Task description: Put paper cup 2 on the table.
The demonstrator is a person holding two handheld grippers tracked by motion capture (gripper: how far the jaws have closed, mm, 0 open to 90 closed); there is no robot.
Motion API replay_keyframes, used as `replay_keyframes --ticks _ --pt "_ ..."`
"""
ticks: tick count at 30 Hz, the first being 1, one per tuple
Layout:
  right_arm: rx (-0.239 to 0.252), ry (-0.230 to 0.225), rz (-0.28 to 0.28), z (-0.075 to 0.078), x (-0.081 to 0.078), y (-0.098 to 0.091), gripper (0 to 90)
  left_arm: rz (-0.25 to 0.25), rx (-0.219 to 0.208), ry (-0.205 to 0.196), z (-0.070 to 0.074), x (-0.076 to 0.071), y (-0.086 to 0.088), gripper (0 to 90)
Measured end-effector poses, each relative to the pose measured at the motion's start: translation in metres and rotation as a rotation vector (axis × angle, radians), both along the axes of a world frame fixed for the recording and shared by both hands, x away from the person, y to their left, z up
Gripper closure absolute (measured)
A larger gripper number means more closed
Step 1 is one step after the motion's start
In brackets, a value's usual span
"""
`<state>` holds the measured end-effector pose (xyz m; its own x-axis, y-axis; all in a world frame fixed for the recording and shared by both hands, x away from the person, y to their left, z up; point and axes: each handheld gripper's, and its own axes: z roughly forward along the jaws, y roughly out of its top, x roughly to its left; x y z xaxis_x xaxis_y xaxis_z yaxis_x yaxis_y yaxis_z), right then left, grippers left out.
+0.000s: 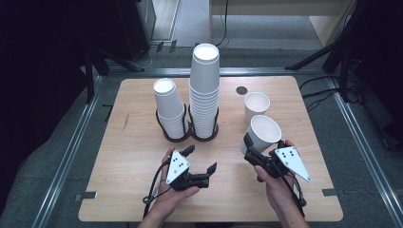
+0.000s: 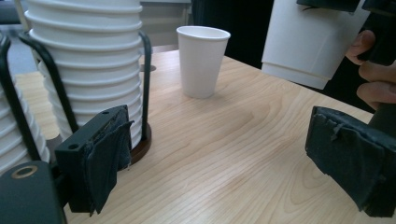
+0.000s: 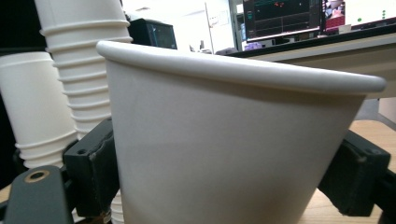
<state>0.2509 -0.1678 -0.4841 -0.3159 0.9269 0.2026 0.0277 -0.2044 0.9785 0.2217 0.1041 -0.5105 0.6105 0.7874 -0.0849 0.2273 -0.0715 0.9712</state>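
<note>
High view, lower frame: left claw (image 1: 200, 159) sat just above the table (image 1: 133, 190), jaws spread wide with nothing between them. Right of it, the right claw (image 1: 253, 153) gripped a white paper cup (image 1: 260, 134) by its sides, tilted, lifted off the wood. Just beyond stood a second cup (image 1: 255, 107), upright. Farther back, centre frame, two cup stacks (image 1: 204, 90) rose from a black wire holder (image 1: 190, 130).

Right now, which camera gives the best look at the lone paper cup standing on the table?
The left gripper view: the standing cup shows whole, upright, unobstructed. The high view shows it smaller, from above, behind the held cup. The right gripper view gives no clear sight of it.
</note>
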Motion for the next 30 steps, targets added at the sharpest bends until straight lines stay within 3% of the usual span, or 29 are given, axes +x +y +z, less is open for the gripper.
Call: replay_keyframes --ticks 11,15,22,30 --pt "-0.046 0.001 -0.044 -0.009 0.015 -0.011 13.3 0.055 0.027 0.021 -0.009 0.005 0.019 7.3" --pt "-0.085 -0.009 -0.067 -0.014 0.021 -0.014 13.3 0.075 0.029 0.027 -0.01 0.006 0.027 7.3" --pt "-0.12 0.002 -0.107 -0.023 0.033 -0.022 13.3 0.128 0.042 0.053 -0.014 0.007 0.05 7.3" --pt "-0.118 -0.002 -0.106 -0.025 0.039 -0.026 13.3 0.182 0.009 0.089 -0.014 0.01 0.075 7.2"
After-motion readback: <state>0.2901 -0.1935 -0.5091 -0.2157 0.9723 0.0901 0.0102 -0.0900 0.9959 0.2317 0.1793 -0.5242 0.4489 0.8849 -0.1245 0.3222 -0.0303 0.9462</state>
